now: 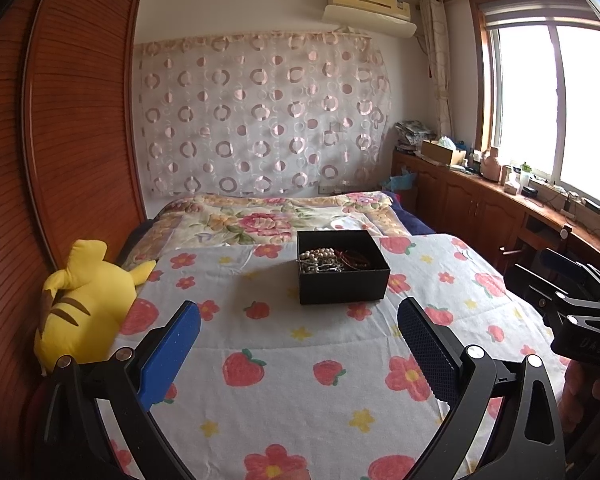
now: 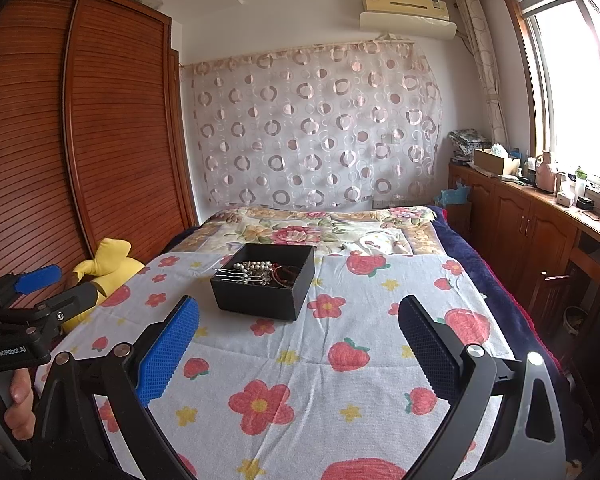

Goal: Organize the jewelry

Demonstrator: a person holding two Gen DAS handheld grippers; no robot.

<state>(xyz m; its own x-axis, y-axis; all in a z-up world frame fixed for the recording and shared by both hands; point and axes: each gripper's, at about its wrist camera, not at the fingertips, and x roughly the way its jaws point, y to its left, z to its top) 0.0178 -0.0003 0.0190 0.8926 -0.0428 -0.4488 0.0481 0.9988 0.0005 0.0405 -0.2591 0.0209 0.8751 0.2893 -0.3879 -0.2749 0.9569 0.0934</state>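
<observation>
Both tools, left tool (image 1: 300,344) and right tool (image 2: 298,340), hover spread wide and empty-jawed above the strawberry-print bed (image 1: 284,400), short of the black box (image 1: 342,266) of jewelry (image 1: 328,260).

a bed (image 2: 332,380) under a white cloth printed with strawberries and flowers fills the room's middle. beyond the bed's far end hangs a sheer curtain (image 2: 312,128) patterned with circles, on a white wall, with an air conditioner (image 2: 406,10) above it. left of the bed stands a slatted wooden wardrobe (image 2: 80,136), with a yellow plush toy (image 1: 84,300) against it. right of the bed, low wooden cabinets (image 2: 512,216) run beneath a bright window (image 2: 572,92), their top cluttered with small items. daylight floods in from the window.
</observation>
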